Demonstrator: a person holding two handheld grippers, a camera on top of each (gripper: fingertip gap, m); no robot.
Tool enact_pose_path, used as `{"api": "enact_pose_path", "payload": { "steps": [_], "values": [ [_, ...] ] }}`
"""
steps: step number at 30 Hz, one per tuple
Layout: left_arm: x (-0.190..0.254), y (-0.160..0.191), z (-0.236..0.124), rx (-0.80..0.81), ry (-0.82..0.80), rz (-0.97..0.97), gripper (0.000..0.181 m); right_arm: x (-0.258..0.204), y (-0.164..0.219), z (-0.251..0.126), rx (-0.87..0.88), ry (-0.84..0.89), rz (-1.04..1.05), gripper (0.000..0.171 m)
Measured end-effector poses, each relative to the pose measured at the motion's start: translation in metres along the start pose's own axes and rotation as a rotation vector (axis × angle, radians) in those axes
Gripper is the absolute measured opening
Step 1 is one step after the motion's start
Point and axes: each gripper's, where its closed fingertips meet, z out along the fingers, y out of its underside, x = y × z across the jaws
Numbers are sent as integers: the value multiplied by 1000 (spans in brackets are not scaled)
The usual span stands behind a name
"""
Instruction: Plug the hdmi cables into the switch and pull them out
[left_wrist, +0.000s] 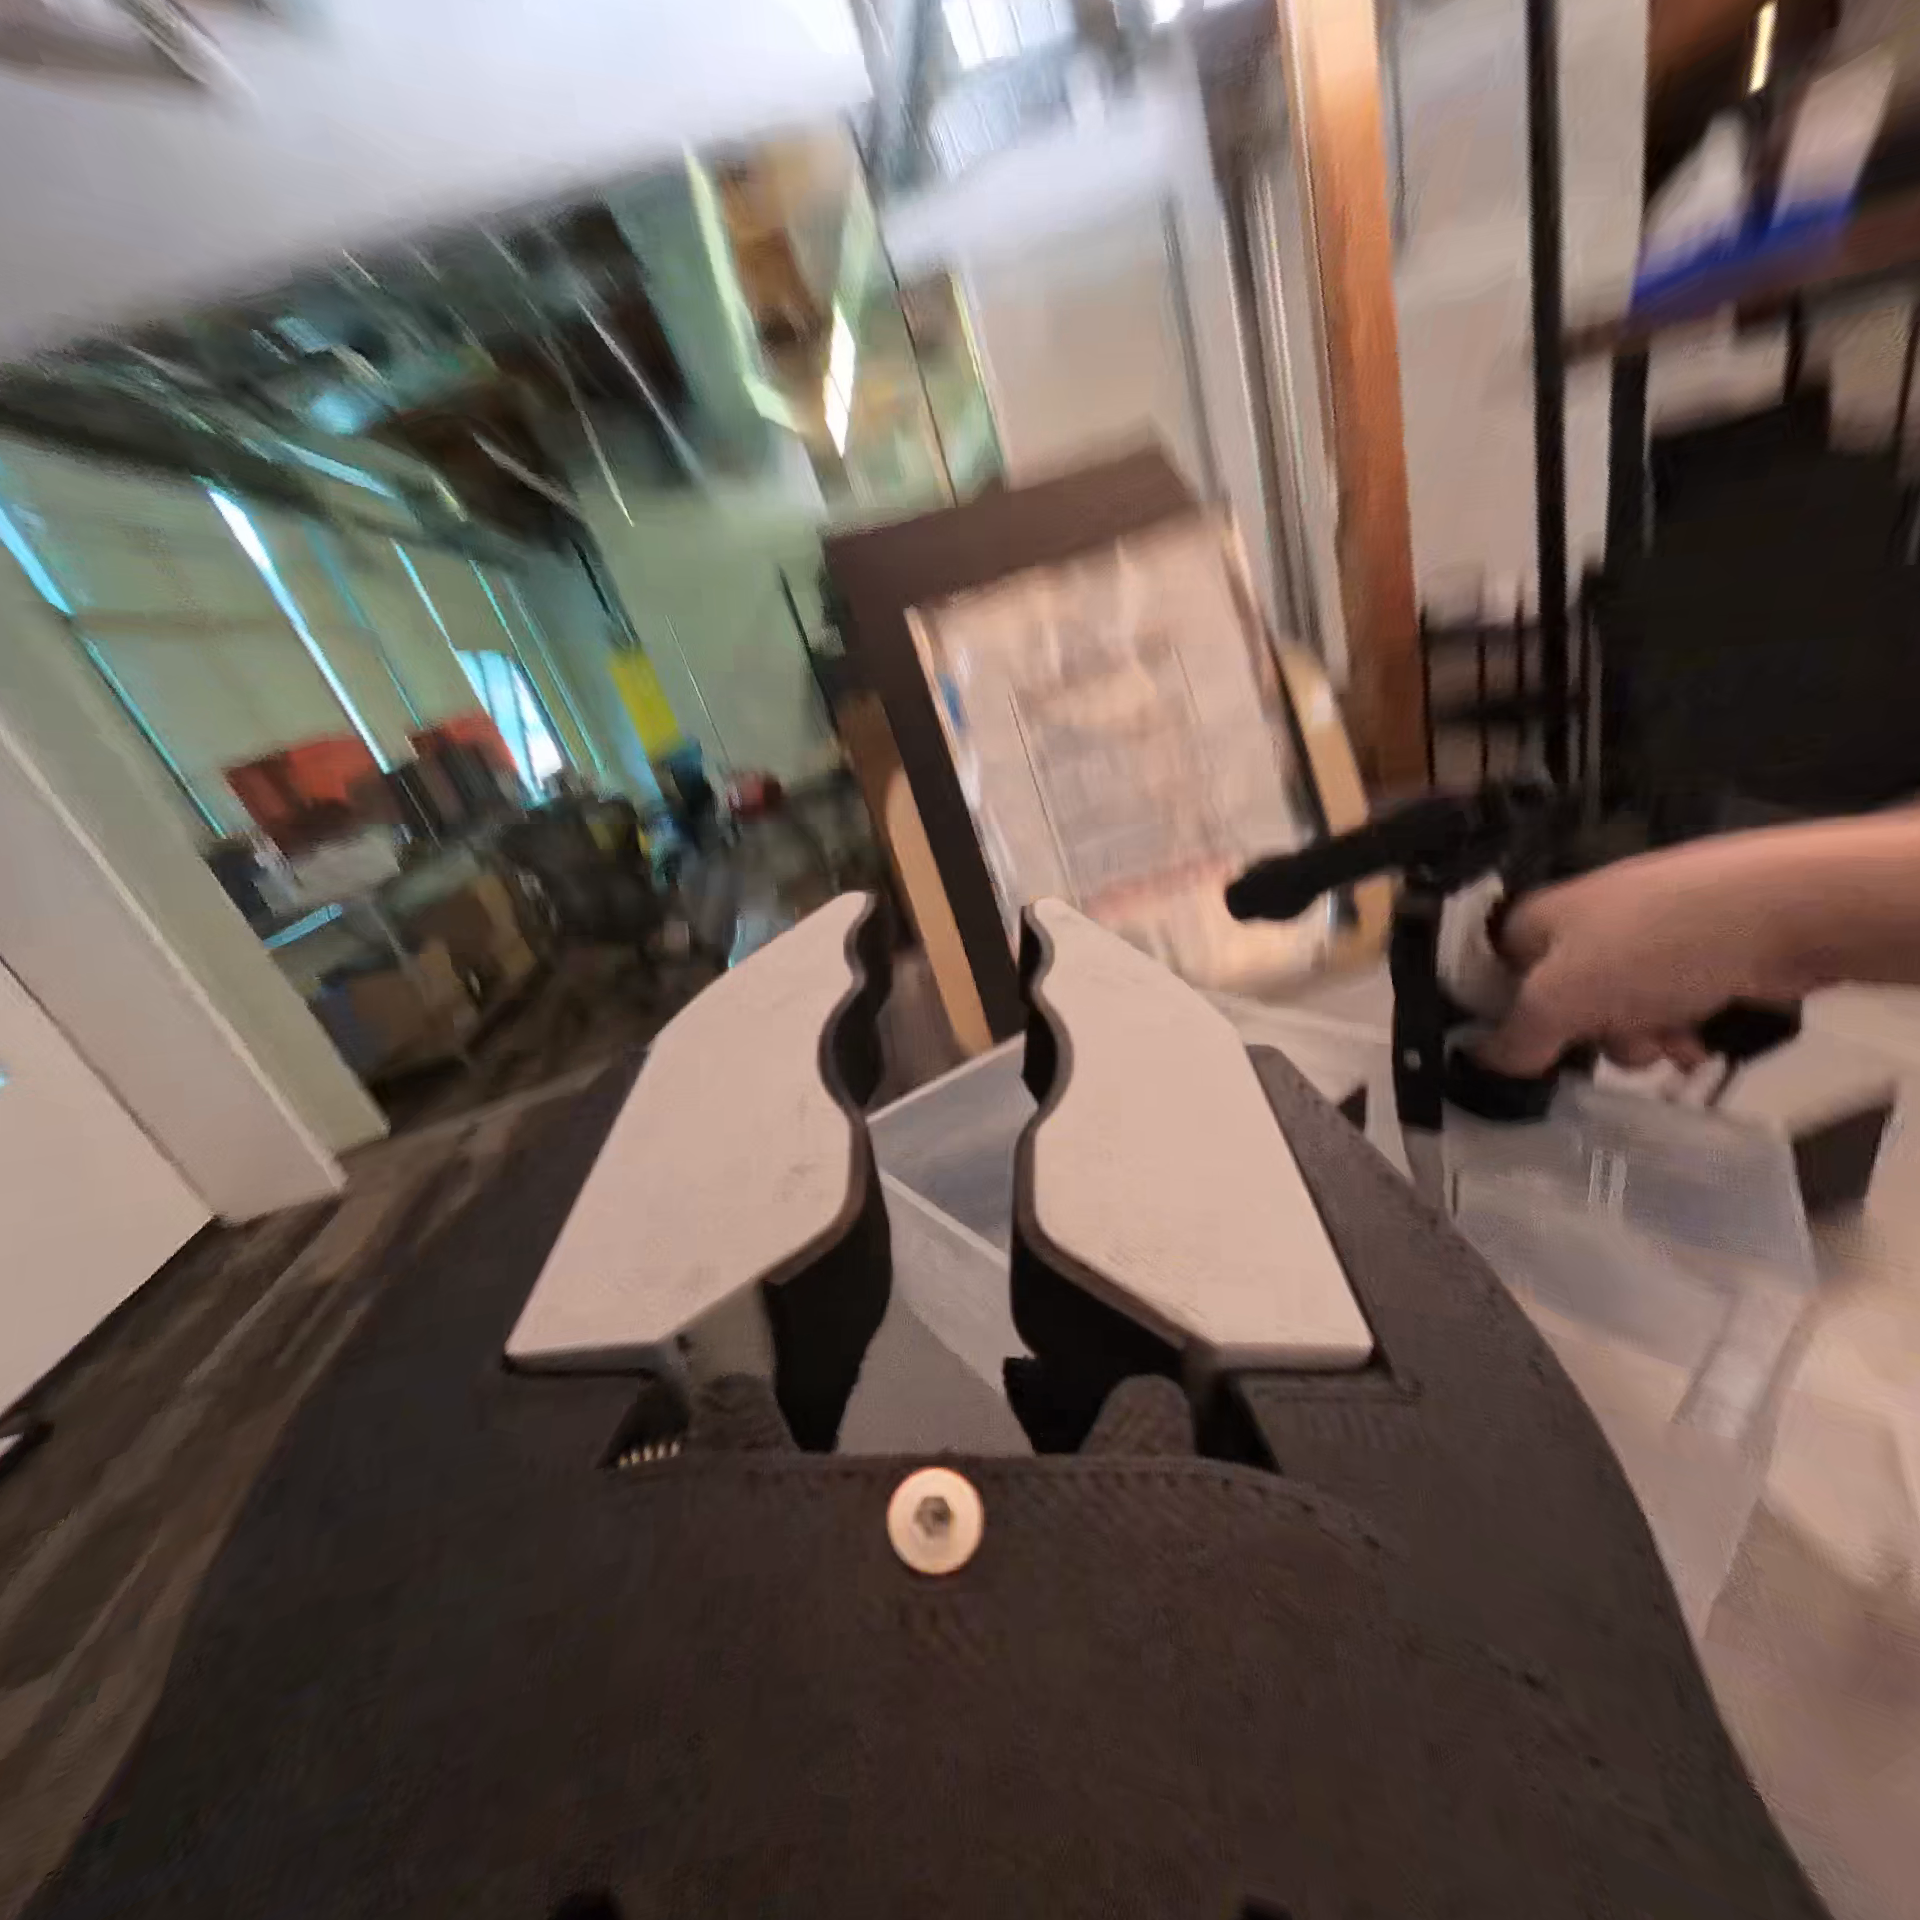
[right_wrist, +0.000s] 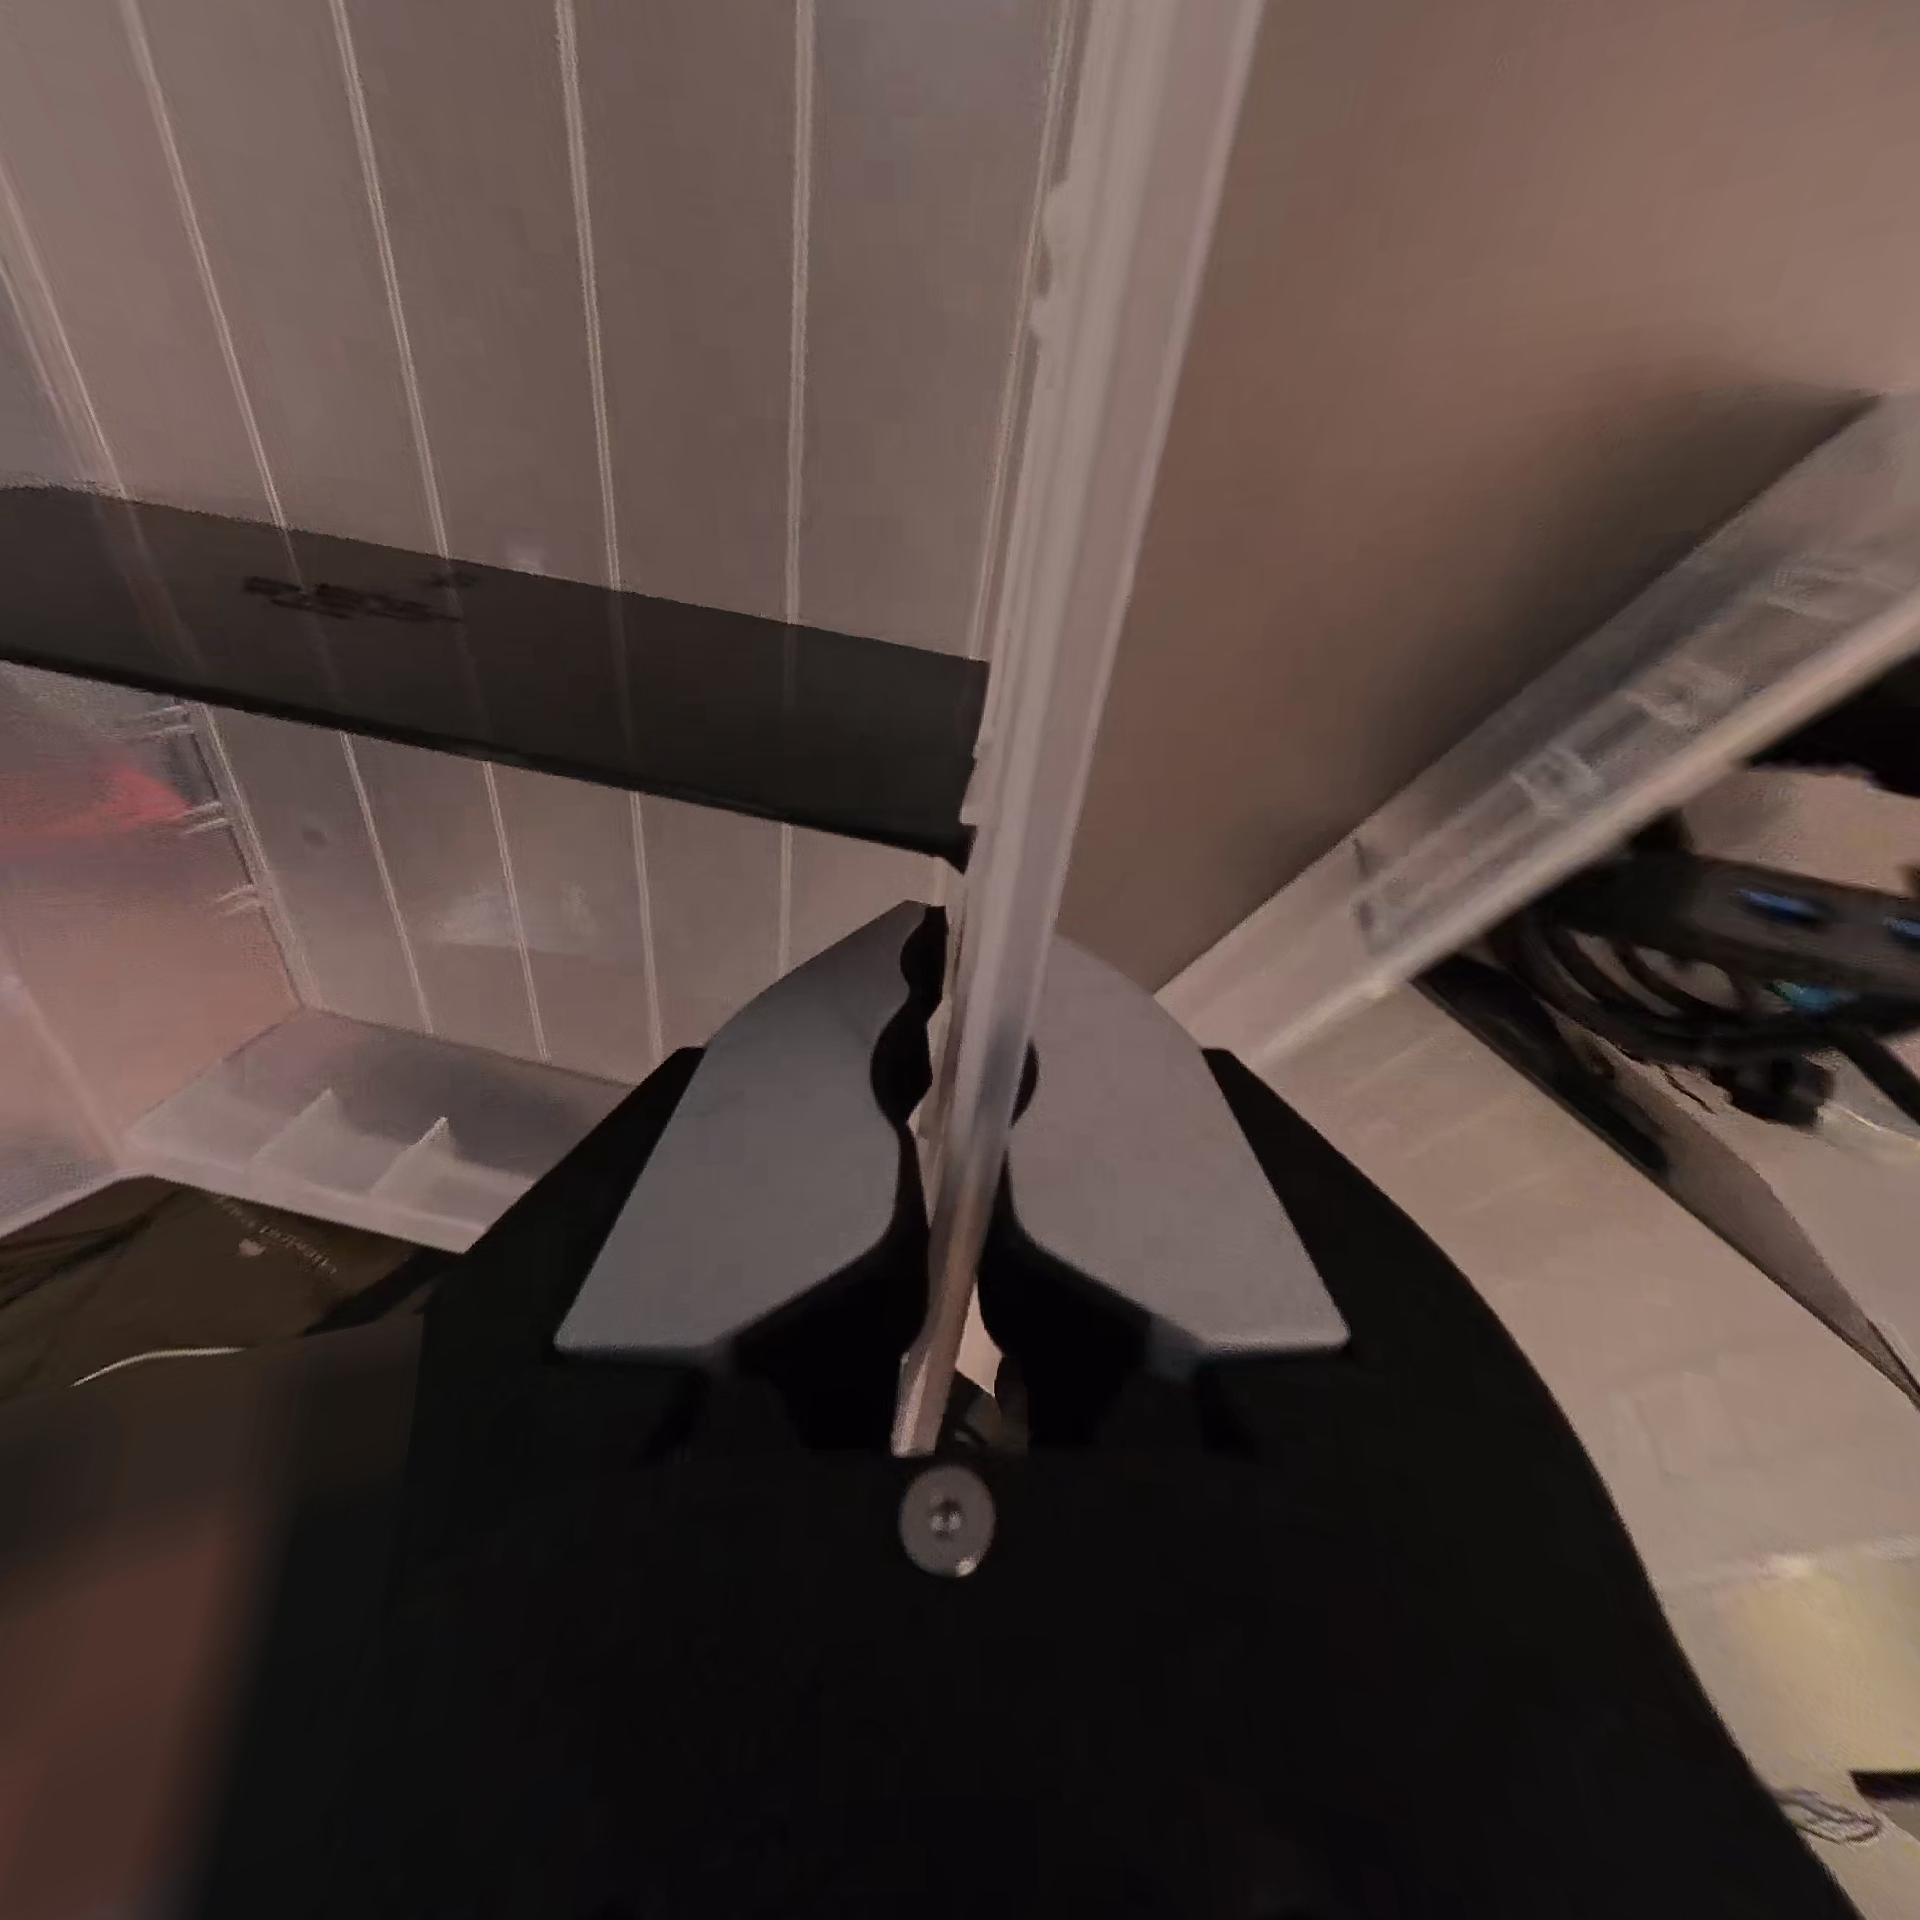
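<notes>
My right gripper (right_wrist: 977, 966) is shut on the thin edge of a clear ribbed plastic lid (right_wrist: 1049, 623), which runs up between both fingers. A black bar (right_wrist: 499, 675) crosses the lid. At the right edge of the right wrist view, black cables (right_wrist: 1621, 997) and a black device with blue ports (right_wrist: 1808, 925) lie in an open clear bin (right_wrist: 1621, 727). My left gripper (left_wrist: 951, 935) is open and empty, raised and pointing into the room. A clear bin's corner (left_wrist: 935, 1132) shows below its fingers. A hand (left_wrist: 1621, 956) holds the right gripper, with the clear lid (left_wrist: 1631, 1195) under it.
Both views are blurred by motion. A white table surface (right_wrist: 1507, 1299) lies under the bin. A dark-framed board (left_wrist: 1091, 727) and a wooden post (left_wrist: 1361, 416) stand ahead of the left gripper. Shelving (left_wrist: 1766, 312) is at the far right.
</notes>
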Motion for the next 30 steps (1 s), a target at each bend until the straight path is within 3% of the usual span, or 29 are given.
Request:
{"api": "enact_pose_path", "payload": {
  "steps": [2,4,6,9,11,13,17,19,24,27,29,30],
  "values": [
    [-9,-23,-21,163,25,-130,31,8,3,-42,76,-8,18,4],
    [-1,-31,-33,205,178,-248,57,25,14,-86,156,-1,50,4],
    [9,-29,-33,191,317,-315,60,49,34,-128,236,21,95,4],
    [13,-1,0,65,327,-307,77,96,74,-181,355,54,193,4],
    [22,34,35,-84,316,-306,86,131,102,-207,458,82,285,4],
    [53,75,69,-256,404,-348,93,163,132,-222,539,107,347,5],
    [151,131,117,-431,668,-553,82,216,199,-221,590,95,487,5],
    [192,156,130,-473,701,-585,79,241,232,-211,585,107,544,5],
    [274,206,124,-713,820,-538,93,302,305,-175,533,188,706,5],
    [302,237,115,-856,844,-386,97,325,336,-145,452,210,766,4],
    [312,255,108,-944,862,-267,92,336,350,-127,402,213,797,4],
    [314,255,105,-961,898,-269,81,340,355,-118,378,216,805,4]
  ]
}}
